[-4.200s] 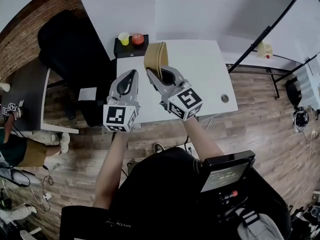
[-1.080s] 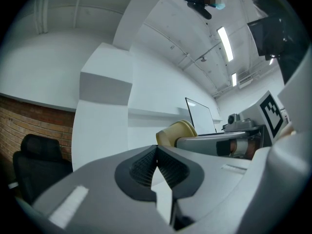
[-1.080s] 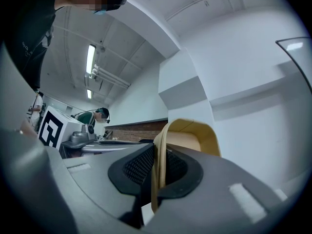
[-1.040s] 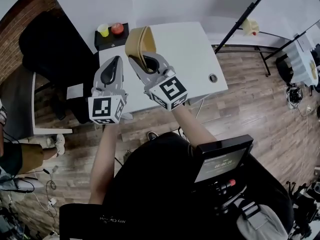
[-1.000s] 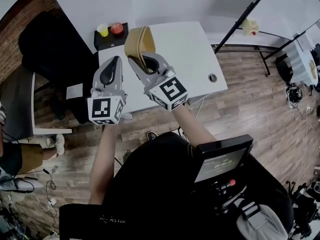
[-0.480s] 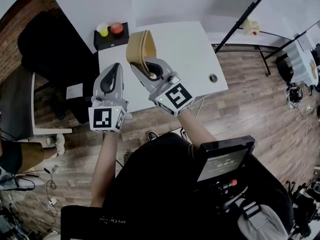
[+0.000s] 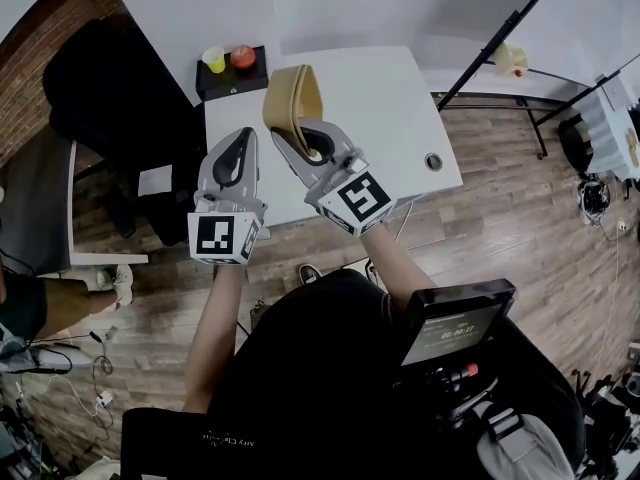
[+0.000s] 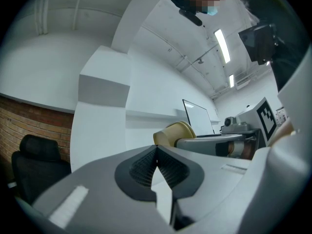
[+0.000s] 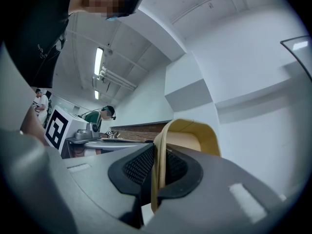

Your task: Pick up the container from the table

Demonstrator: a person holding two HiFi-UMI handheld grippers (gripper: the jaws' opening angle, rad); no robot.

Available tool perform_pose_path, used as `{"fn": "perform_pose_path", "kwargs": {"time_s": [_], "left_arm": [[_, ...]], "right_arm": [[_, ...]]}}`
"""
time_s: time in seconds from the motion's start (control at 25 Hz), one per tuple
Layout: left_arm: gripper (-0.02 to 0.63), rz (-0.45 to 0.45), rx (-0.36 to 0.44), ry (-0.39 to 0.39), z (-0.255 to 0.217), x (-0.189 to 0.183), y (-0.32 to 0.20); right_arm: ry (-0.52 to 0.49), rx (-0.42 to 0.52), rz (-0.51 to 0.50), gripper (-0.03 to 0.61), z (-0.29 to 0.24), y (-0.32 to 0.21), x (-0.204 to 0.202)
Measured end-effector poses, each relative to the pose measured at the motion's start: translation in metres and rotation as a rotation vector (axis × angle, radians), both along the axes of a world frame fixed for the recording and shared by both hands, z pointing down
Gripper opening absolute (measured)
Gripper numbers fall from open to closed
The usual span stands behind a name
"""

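Observation:
A tan, thin-walled container (image 7: 292, 93) hangs in the air above the white table (image 7: 390, 98), tilted on its side. My right gripper (image 7: 287, 138) is shut on its rim. In the right gripper view the container's wall (image 9: 191, 138) stands pinched between the ribbed pads (image 9: 139, 167). My left gripper (image 7: 243, 134) floats just left of it, shut and holding nothing. Its closed pads (image 8: 168, 167) show in the left gripper view, with the container (image 8: 173, 132) and the right gripper's body beyond them to the right.
A black box (image 7: 232, 73) at the table's far left corner carries a yellow cup (image 7: 213, 60) and a red object (image 7: 243, 56). A black chair (image 7: 120, 98) stands left of the table. A cable hole (image 7: 433, 161) sits near the table's right edge, and a black stand leg (image 7: 500, 43) crosses behind.
Both grippers keep their pose and the right one keeps its hold on the container. Only the head view has drifted a little.

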State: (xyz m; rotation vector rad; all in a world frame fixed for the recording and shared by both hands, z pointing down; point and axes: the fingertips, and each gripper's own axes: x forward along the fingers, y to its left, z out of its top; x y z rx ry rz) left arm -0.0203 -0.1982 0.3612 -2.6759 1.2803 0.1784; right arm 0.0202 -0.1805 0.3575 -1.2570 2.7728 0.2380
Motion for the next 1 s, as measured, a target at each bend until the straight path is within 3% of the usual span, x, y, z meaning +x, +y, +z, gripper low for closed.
{"fn": "perform_pose_path", "kwargs": {"time_s": [1.0], "left_arm": [[-0.002, 0.002, -0.016, -0.013, 0.0052, 0.0037, -0.0031]], "right_arm": [[0.007, 0.006, -0.016, 0.051, -0.0042, 0.0028, 0.0023]]}}
